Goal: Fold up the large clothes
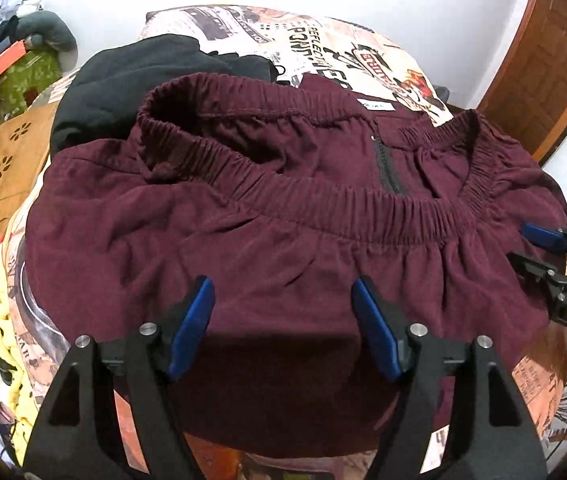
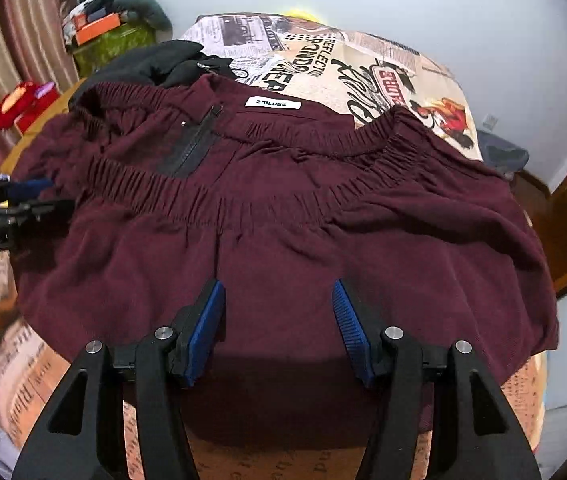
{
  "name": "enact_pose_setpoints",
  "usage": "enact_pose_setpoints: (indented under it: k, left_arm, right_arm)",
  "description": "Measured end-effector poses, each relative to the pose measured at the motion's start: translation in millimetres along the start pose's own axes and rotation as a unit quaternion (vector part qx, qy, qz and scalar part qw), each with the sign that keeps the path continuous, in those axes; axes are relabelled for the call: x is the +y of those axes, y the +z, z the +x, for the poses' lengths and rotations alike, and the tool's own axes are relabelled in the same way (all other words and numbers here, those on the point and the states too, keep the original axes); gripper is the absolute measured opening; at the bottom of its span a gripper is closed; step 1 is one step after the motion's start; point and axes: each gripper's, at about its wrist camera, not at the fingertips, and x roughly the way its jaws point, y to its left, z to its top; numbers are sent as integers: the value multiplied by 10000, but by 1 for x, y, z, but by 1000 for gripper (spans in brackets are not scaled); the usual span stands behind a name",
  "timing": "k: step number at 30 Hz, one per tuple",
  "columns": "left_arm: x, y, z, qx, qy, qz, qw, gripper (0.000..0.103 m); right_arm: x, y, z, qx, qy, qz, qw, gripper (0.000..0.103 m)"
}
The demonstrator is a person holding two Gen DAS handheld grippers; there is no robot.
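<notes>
The maroon shorts (image 1: 283,216) lie spread on the printed bedsheet (image 1: 347,44), their elastic waistband (image 1: 363,204) on the far side of both grippers. The left gripper (image 1: 283,324) hangs over the shorts' near hem, its 2 blue pads (image 1: 191,324) apart and holding nothing. The right gripper (image 2: 279,328) hangs over the same hem, fingers apart too. Beyond the waistband lies a black garment (image 1: 123,80); a white label (image 2: 271,103) and a dark zipper (image 2: 195,140) show inside it.
</notes>
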Motion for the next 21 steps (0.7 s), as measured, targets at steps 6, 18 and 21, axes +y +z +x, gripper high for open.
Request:
enact_pose_setpoints:
  k: [6, 18, 21]
  left_arm:
    - [8, -2, -23, -368, 216, -202, 9989, 71]
    - [105, -30, -59, -788, -328, -2138, 9731, 72]
    - [124, -47, -37, -432, -879, -2744, 9566, 72]
  right_arm:
    - [3, 0, -15, 18, -73, -69, 9999, 53]
    - [5, 4, -45, -370, -128, 104, 9992, 53]
    - [6, 6, -46, -406, -99, 149, 9990, 53]
